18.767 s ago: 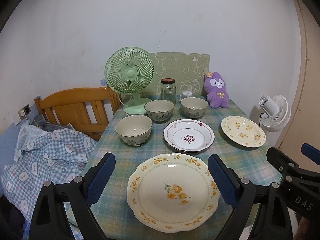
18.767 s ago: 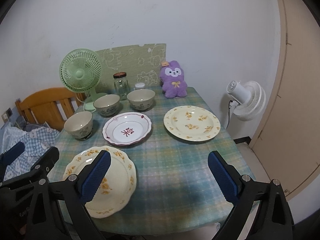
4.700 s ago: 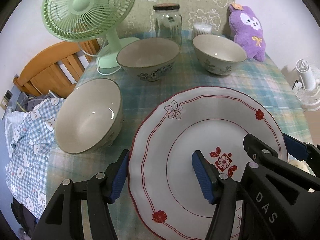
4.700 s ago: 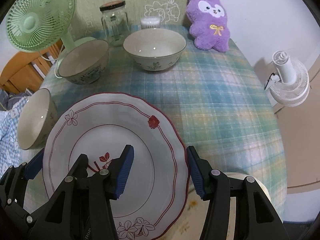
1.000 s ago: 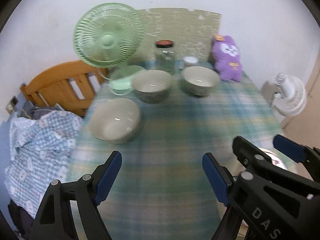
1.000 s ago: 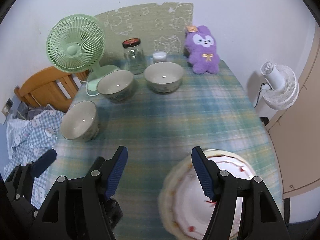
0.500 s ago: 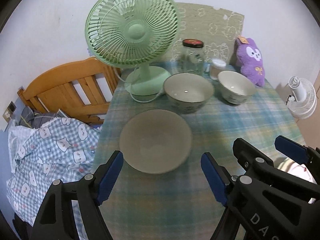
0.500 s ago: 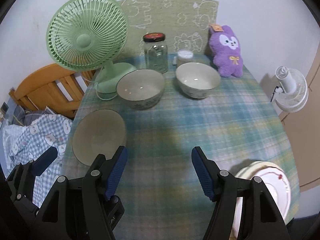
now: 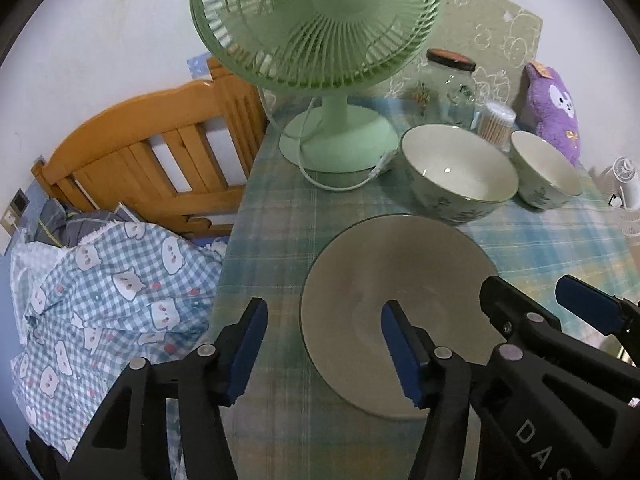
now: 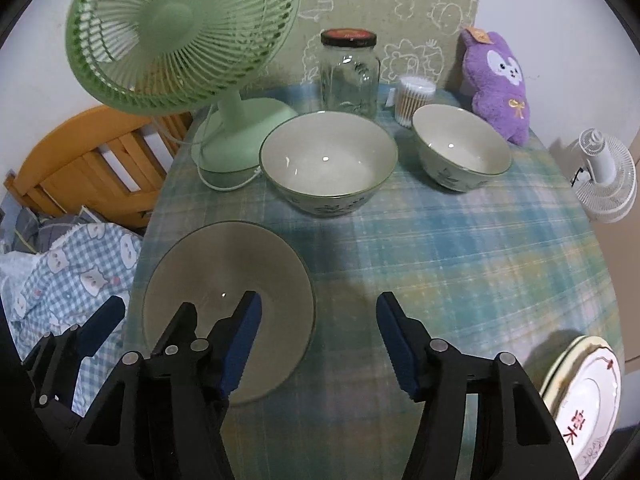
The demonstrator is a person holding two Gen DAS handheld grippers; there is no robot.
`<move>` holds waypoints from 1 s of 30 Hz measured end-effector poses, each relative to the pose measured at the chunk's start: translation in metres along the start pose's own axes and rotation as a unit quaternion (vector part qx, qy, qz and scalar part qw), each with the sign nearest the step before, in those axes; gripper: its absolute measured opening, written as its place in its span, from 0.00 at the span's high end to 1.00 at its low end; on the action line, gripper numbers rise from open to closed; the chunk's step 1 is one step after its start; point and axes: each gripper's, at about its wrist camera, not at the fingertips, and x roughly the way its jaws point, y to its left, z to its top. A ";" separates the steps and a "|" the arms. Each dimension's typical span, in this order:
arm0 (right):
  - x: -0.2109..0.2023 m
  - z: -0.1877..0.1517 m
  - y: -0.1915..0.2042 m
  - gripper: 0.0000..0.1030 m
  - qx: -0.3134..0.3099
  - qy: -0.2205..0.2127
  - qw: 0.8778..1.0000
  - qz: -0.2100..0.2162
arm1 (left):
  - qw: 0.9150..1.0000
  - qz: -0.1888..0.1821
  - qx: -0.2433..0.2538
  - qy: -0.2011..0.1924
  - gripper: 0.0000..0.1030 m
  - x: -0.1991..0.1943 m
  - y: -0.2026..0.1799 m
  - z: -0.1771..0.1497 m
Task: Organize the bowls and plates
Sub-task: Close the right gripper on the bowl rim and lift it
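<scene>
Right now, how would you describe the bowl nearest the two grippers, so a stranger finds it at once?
Start at the green fan at the table's back corner. Three bowls lie before it; take the one nearest the table's front edge, beside the checked cloth. Unlike the other two bowls, it lies in shadow, with gripper fingers over its rim.

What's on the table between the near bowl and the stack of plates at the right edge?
Nothing: in the right wrist view only bare checked tablecloth separates the near bowl from the plate stack.
</scene>
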 end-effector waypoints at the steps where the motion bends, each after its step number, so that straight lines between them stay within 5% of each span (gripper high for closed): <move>1: 0.006 0.001 0.001 0.44 0.000 0.003 1.000 -0.002 | 1.000 0.000 0.000 0.002 0.45 0.004 0.001 0.000; 13: 0.047 0.003 0.005 0.83 0.005 0.044 0.999 0.015 | 0.999 -0.018 0.000 0.042 0.71 0.042 0.003 0.000; 30: 0.021 -0.014 -0.009 0.83 0.014 0.043 0.999 0.002 | 0.998 -0.042 0.014 0.051 0.76 0.022 -0.010 -0.007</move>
